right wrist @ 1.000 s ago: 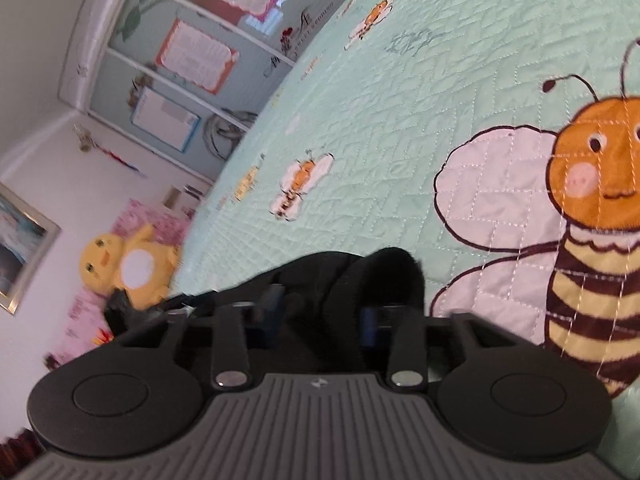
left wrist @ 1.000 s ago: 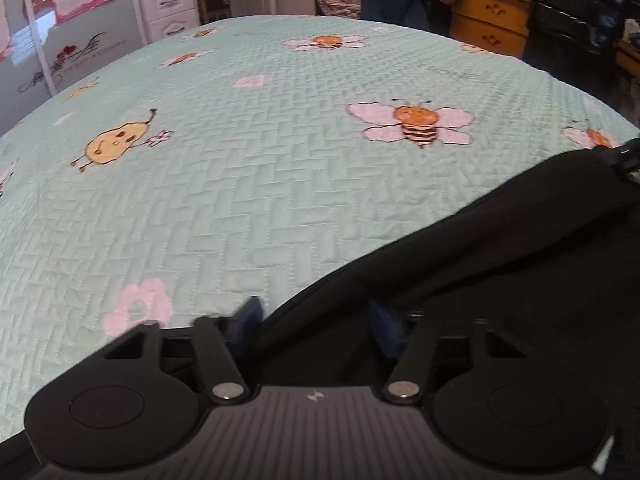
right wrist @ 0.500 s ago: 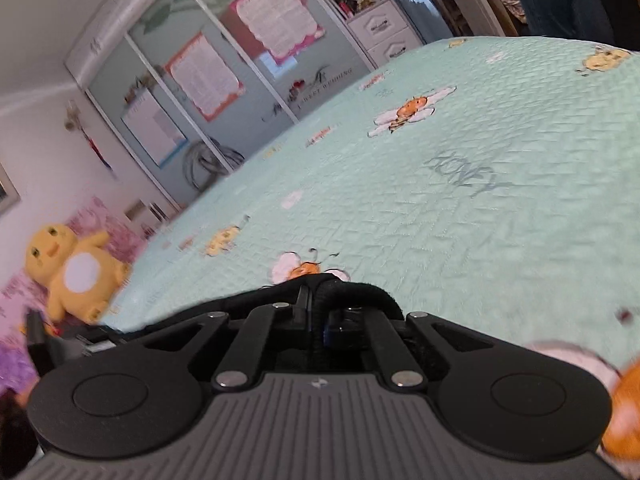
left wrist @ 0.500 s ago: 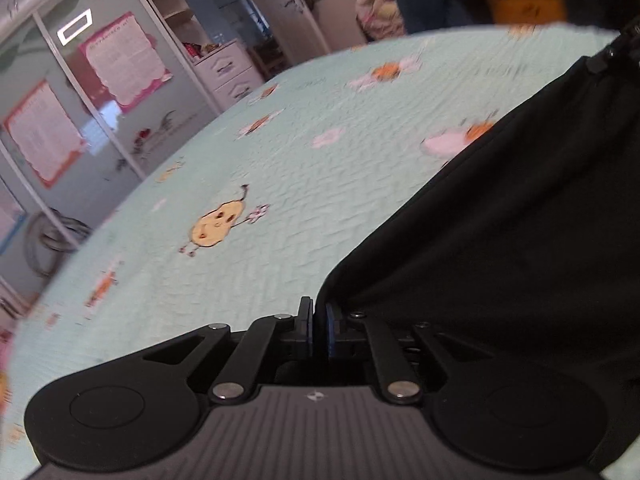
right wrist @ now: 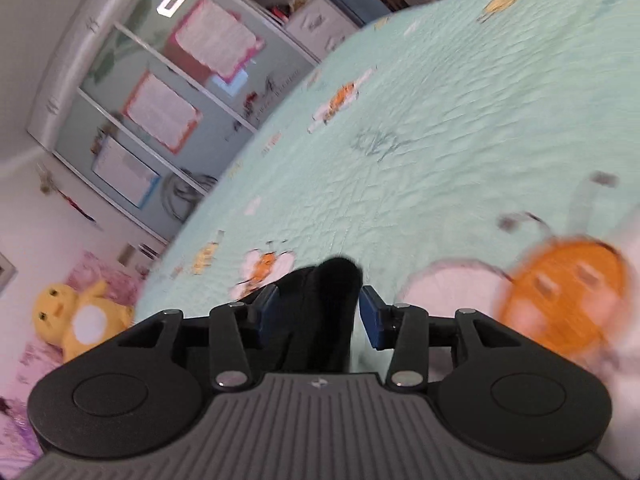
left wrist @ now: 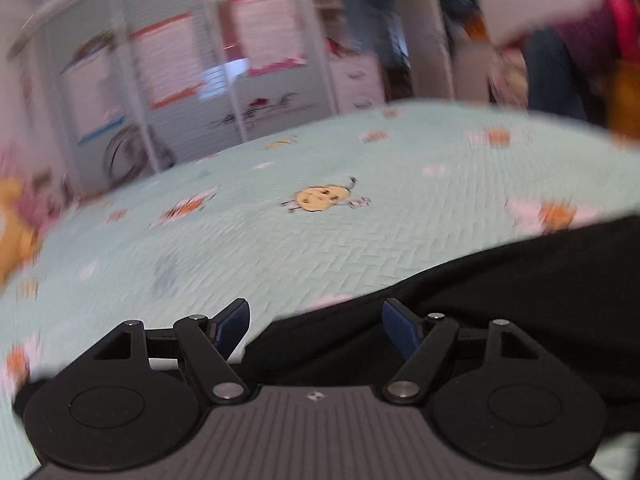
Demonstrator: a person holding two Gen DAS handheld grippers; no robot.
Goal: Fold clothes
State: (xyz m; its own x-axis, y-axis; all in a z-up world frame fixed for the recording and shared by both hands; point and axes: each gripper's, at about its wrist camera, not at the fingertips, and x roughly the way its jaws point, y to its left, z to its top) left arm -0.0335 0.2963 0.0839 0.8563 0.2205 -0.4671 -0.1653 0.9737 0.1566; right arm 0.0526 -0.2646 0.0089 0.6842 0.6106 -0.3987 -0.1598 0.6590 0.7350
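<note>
- Left wrist view: left gripper (left wrist: 315, 322) had its jaws spread wide, black garment (left wrist: 500, 304) lying between and under them on the mint quilted bedspread (left wrist: 320, 248), nothing pinched.
- Right wrist view: right gripper (right wrist: 317, 312) parted too, a bunched end of the garment (right wrist: 324, 320) sat between its blue pads (right wrist: 370, 318), not clamped.
- Bedspread printed with bees (right wrist: 560, 296) and a pear figure (left wrist: 318, 199).
- Room blurred: glass-door wardrobe (right wrist: 160, 100) with posters, yellow plush chick (right wrist: 76, 320) beside the bed.

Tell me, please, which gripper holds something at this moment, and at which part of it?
Neither holds anything. The left gripper stands open over the edge of the black garment. The right gripper is open too, with a fold of it between the pads, not clamped.
</note>
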